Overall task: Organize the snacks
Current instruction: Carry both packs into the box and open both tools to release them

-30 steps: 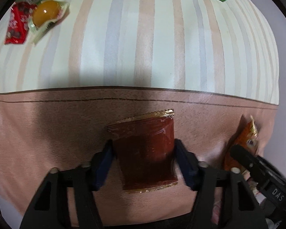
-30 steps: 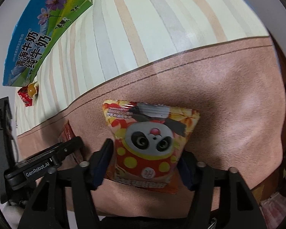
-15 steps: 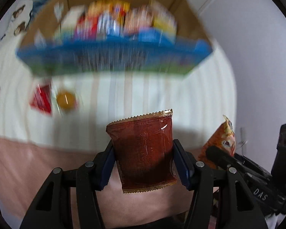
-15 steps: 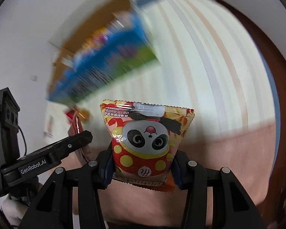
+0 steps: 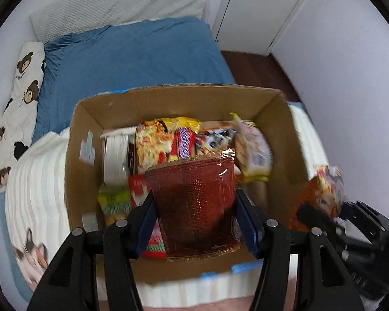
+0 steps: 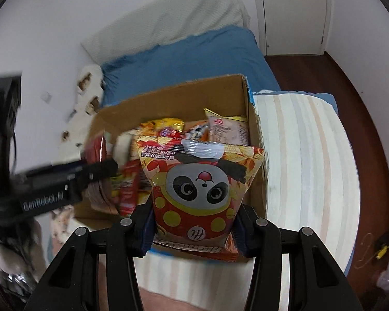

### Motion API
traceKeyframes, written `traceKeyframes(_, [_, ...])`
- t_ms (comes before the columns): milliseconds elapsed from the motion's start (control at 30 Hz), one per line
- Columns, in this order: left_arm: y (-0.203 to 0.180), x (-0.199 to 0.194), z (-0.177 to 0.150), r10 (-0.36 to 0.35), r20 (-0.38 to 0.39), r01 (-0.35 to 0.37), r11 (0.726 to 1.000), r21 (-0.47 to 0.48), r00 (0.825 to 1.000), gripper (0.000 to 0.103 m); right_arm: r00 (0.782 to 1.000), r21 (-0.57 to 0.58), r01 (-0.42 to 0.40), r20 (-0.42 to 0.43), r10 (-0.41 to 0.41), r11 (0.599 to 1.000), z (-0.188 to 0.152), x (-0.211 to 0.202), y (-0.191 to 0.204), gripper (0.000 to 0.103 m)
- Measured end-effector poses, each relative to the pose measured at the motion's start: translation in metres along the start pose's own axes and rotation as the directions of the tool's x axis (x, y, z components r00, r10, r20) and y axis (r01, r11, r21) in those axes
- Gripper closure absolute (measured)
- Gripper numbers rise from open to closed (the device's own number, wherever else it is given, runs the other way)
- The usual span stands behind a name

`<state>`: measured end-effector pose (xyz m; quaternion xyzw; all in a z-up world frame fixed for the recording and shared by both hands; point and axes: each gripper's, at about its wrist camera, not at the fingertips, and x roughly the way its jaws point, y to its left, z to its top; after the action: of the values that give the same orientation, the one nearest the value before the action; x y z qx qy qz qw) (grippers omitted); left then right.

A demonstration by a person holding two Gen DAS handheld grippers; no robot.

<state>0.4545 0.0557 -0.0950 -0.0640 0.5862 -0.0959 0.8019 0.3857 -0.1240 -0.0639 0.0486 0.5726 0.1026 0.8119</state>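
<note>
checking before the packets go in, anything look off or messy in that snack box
Nothing looks spilled or torn. The cardboard box holds snacks standing in a loose jumble, some tilted. The dark red packet and the panda bag are both intact in their grippers above it.

Dim, motion-blurred, fisheye-warped edges

A glossy foil packet (image 5: 194,202) and a shiny plastic panda bag (image 6: 199,189) are seen over a matt cardboard box (image 5: 285,134). Matt blue cloth (image 5: 132,54) and a glossy wood floor (image 6: 350,83) are shown.
</note>
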Motion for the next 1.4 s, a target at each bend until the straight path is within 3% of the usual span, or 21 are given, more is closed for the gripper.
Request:
traceKeyframes(100, [-0.002, 0.029, 0.02, -0.002, -0.057, 0.002, 1.0, -0.002, 0.998, 0.048, 0.998, -0.007, 0.032, -0.049, -0.033, 0.999, 0.013, 0.027, 0.0, 0.051])
traceKeyframes(167, [-0.003, 0.05, 0.024, -0.04, -0.12, 0.039, 0.999, -0.01, 0.992, 0.048, 0.994, -0.011, 0.034, -0.099, -0.035, 0.999, 0.018, 0.04, -0.001, 0.05])
traceKeyframes(233, [-0.006, 0.068, 0.027, -0.057, -0.191, 0.052, 0.998, -0.028, 0.98, 0.046, 0.99, 0.012, 0.039, -0.134, -0.037, 0.999, 0.023, 0.052, -0.006, 0.03])
traceKeyframes(267, [-0.005, 0.076, 0.028, -0.058, -0.211, 0.049, 0.998, -0.044, 0.976, 0.045, 0.987, 0.005, 0.058, -0.149, -0.056, 0.998, 0.026, 0.059, -0.006, 0.009])
traceKeyframes(300, [-0.004, 0.081, 0.028, -0.064, -0.219, 0.053, 0.997, -0.056, 0.974, 0.045, 0.984, 0.0, 0.081, -0.156, -0.08, 0.997, 0.028, 0.064, -0.007, 0.004])
traceKeyframes(367, [-0.002, 0.085, 0.028, -0.074, -0.212, 0.061, 0.996, -0.066, 0.975, 0.043, 0.981, 0.001, 0.094, -0.171, -0.092, 0.996, 0.029, 0.071, -0.009, 0.004])
traceKeyframes(433, [-0.001, 0.083, 0.028, -0.066, -0.195, 0.056, 0.997, -0.058, 0.979, 0.028, 0.979, 0.001, 0.102, -0.178, -0.1, 0.995, 0.028, 0.074, -0.012, 0.004])
traceKeyframes(500, [0.0, 0.081, 0.027, -0.052, -0.184, 0.045, 0.998, -0.044, 0.982, 0.02, 0.979, 0.001, 0.101, -0.178, -0.099, 0.995, 0.026, 0.074, -0.012, 0.004])
traceKeyframes(567, [0.002, 0.077, 0.025, -0.042, -0.175, 0.037, 0.999, -0.035, 0.984, 0.019, 0.979, -0.002, 0.106, -0.177, -0.105, 0.994, 0.025, 0.076, -0.011, 0.004])
traceKeyframes(633, [0.003, 0.072, 0.022, -0.019, -0.161, 0.014, 1.0, -0.028, 0.987, 0.004, 0.978, -0.005, 0.112, -0.174, -0.111, 0.994, 0.024, 0.077, -0.008, 0.004])
traceKeyframes(833, [0.01, 0.047, 0.003, -0.007, -0.102, 0.004, 1.0, -0.027, 0.995, 0.003, 0.982, -0.015, 0.124, -0.141, -0.125, 0.992, 0.012, 0.065, 0.0, 0.004])
traceKeyframes(1100, [0.018, 0.01, -0.047, 0.067, -0.01, -0.067, 0.997, -0.023, 0.998, 0.003, 0.986, -0.021, 0.16, -0.054, -0.161, 0.987, -0.009, 0.028, 0.003, 0.004])
traceKeyframes(1400, [0.006, -0.037, -0.082, 0.127, 0.121, -0.125, 0.992, -0.028, 0.984, 0.003, 0.981, -0.034, 0.19, 0.042, -0.189, 0.981, -0.037, -0.015, 0.016, 0.004])
